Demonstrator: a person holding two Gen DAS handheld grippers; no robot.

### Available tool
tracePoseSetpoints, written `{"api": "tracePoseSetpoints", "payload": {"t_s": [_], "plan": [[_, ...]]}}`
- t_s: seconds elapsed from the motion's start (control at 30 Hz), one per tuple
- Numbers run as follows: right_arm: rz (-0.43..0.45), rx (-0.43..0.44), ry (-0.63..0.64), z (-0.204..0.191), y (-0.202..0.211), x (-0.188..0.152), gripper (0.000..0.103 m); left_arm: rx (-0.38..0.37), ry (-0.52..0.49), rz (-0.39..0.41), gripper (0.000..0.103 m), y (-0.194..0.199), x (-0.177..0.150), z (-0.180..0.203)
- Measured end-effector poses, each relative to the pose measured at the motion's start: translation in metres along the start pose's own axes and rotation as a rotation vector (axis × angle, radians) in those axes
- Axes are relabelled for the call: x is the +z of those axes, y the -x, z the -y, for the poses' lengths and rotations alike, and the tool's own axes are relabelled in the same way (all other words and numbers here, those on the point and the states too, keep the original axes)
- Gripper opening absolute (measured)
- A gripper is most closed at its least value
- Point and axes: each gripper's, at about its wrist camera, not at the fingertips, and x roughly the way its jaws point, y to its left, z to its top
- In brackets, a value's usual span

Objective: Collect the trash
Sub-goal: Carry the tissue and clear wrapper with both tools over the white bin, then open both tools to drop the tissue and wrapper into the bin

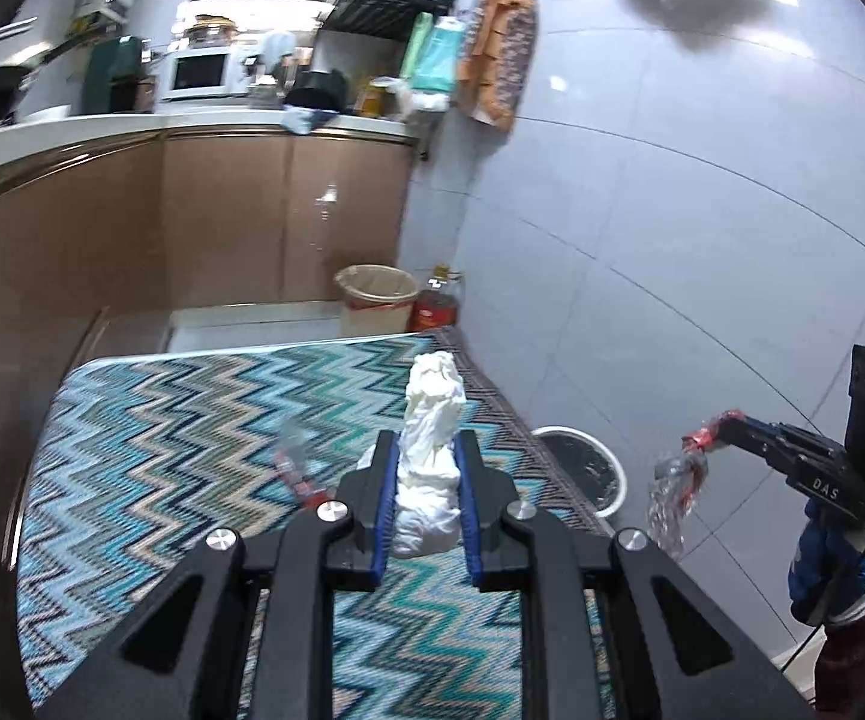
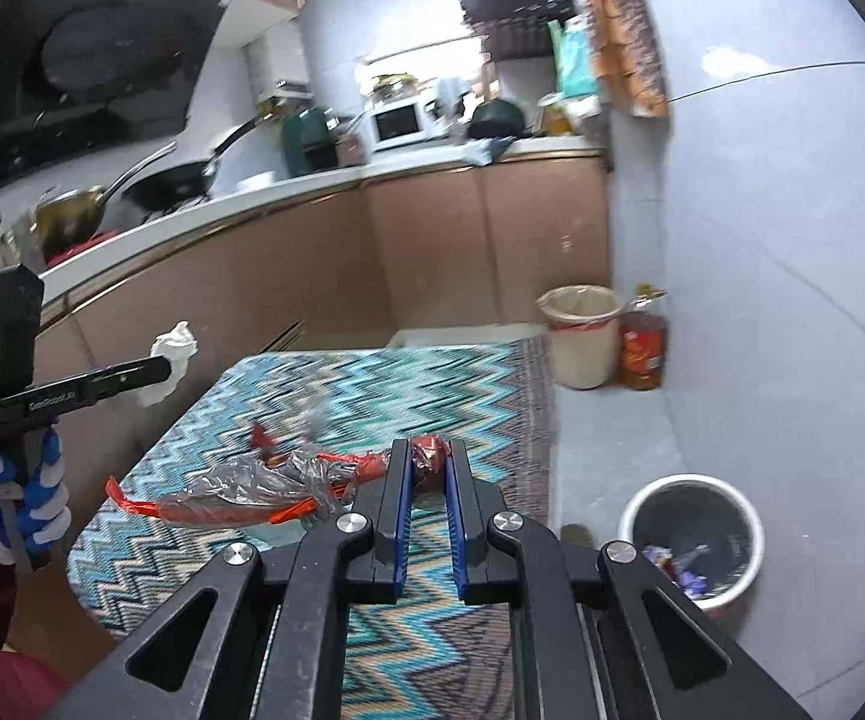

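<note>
Your tablecloth (image 1: 192, 450) zigzags in teal, navy and beige. On it lies a red-and-clear wrapper (image 1: 297, 468). Beside it, your tissue (image 1: 432, 462) is white, your bin (image 2: 693, 540) white-rimmed.

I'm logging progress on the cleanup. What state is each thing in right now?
Left hand-held gripper: shut on the tissue wad, lifted.
Tissue wad: crumpled, held above the table.
Right hand-held gripper: shut on the red wrapper.
Red wrapper: crinkled, held by one end, off the table.
Second wrapper: lying on the table.
White bin: open, on the floor, some trash inside.
Beige bin: open, lined.
</note>
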Motion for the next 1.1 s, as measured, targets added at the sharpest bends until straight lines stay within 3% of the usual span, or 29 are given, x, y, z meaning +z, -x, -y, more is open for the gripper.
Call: {"api": "tracePoseSetpoints", "payload": {"t_s": [0.2,0.43,0.77,1.1], "plan": [[0.043,-0.115,-0.065,0.059,0.021,-0.002,0.01,-0.076,-0.076,-0.077,0.018,-0.055,0.018,0.06],[0.044,-0.265,-0.155,0.138,0.02,-0.007,0.01,-0.152,-0.155,-0.216,0.018,-0.154,0.035,0.14],[-0.037,-0.438,-0.261,0.246,-0.022,-0.019,0.012,-0.185,-0.184,-0.359,0.02,-0.297,0.033,0.211],[-0.139,-0.48,-0.308,0.311,-0.088,-0.036,0.012,-0.178,-0.203,-0.419,0.023,-0.407,0.02,0.257]]}}
